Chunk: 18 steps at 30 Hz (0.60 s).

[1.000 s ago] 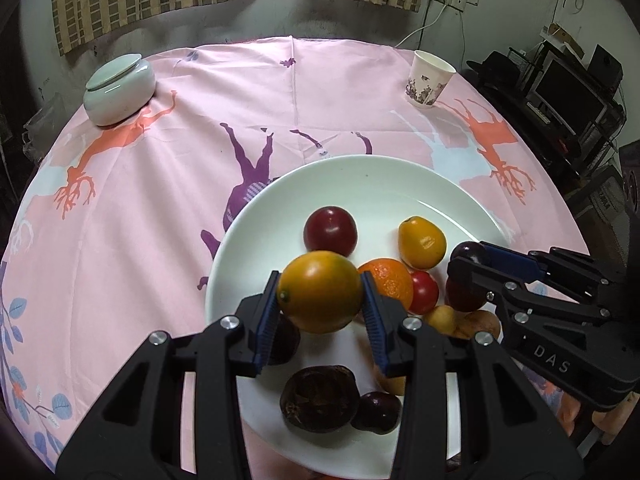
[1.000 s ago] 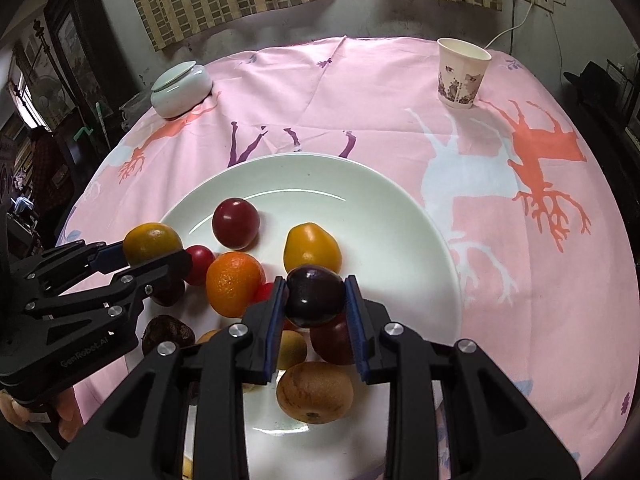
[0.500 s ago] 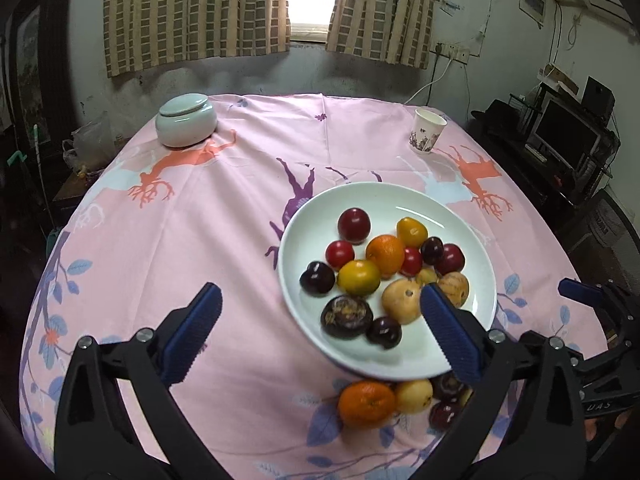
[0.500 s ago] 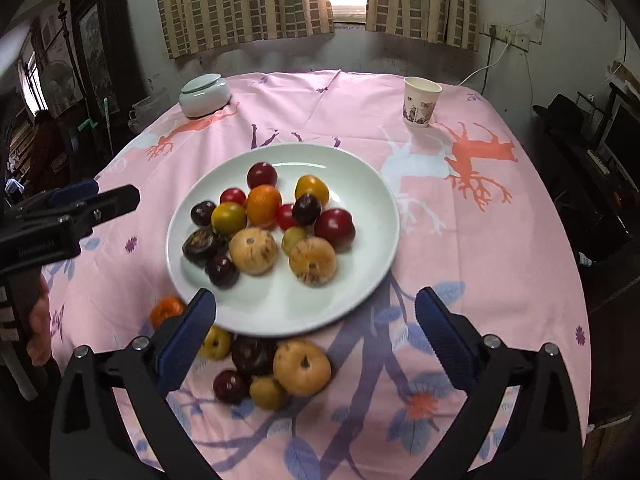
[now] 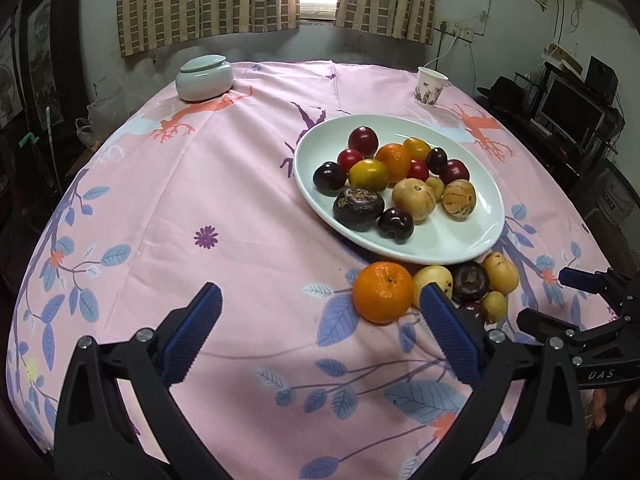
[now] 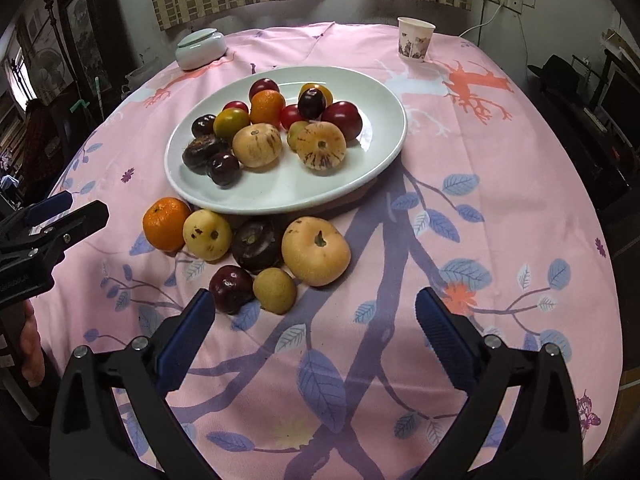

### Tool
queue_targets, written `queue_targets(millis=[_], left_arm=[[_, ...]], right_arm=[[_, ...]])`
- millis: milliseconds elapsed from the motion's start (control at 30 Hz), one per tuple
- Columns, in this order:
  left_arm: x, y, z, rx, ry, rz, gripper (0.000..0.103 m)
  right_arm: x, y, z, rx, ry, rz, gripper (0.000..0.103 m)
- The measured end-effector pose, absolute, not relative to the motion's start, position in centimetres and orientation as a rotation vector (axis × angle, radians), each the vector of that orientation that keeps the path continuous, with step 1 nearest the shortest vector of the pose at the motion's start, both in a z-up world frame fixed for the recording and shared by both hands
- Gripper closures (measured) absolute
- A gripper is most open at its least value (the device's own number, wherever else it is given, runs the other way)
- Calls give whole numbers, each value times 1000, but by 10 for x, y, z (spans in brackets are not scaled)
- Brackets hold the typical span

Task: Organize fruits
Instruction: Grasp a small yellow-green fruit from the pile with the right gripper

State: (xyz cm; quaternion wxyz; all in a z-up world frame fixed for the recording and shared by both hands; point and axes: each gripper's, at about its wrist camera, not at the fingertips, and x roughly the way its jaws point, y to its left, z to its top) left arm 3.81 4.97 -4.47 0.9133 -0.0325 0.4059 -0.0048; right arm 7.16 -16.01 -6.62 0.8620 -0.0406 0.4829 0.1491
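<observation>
Both jaws gaping wide, gripping nothing | left gripper, right gripper hovering | six fruits sitting beside plate

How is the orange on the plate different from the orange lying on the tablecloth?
The orange on the plate sits inside the white plate, crowded by other fruit; the orange on the tablecloth lies outside the rim, at the left end of a loose cluster. The plated one looks smaller, though it is farther off. Both are round, bright orange, and ungripped.
</observation>
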Motion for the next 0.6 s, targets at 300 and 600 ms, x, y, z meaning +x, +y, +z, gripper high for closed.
queue_targets(millis=[300,600], left_arm=[[34,52,-55,-68,879,-4,2],[30,58,-57,-67,886,-7,2]], right_arm=[[54,-164,-71,1,994,403,33],[66,-145,-93,-56,1032,392,66]])
